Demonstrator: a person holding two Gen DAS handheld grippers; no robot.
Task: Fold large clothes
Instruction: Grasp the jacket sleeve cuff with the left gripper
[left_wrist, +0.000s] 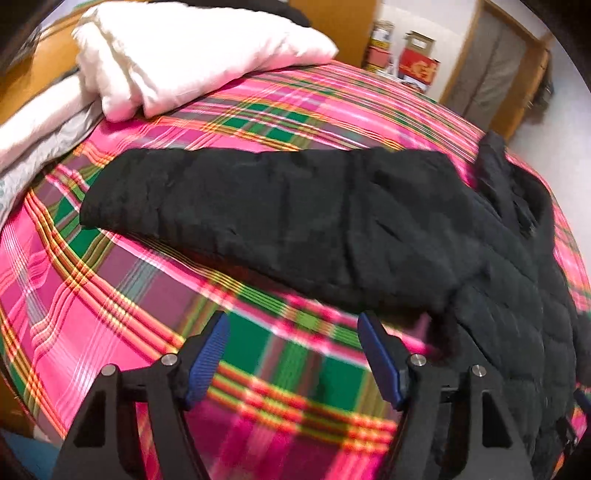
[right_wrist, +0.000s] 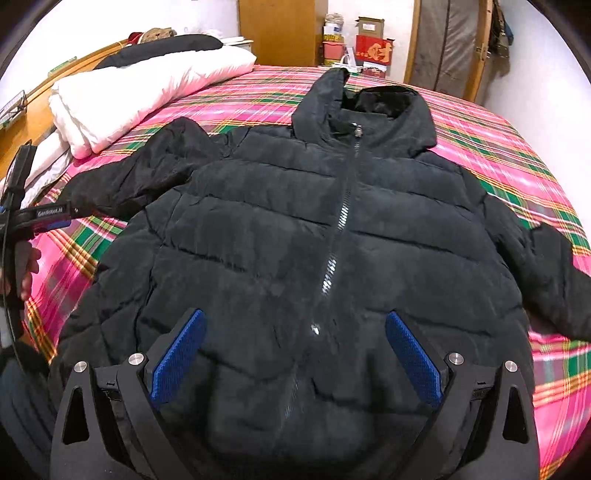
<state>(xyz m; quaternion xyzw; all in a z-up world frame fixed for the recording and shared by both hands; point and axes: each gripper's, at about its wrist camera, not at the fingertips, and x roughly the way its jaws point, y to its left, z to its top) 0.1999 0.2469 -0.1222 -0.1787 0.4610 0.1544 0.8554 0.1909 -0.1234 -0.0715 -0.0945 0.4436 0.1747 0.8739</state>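
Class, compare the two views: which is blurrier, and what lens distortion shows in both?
Left wrist view: motion smear across the plaid bedspread and black jacket. Right wrist view: sharper, the jacket's zipper crisp. Both: fisheye bulge that bends the bed, with dark corners.

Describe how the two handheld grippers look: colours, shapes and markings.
Both grippers are black. The right gripper has two angular fingers with blue textured pads, round silver pins and triangular cut-outs. The left gripper has the same build, its pads ribbed; in the right wrist view its side bears a small white-lettered label.
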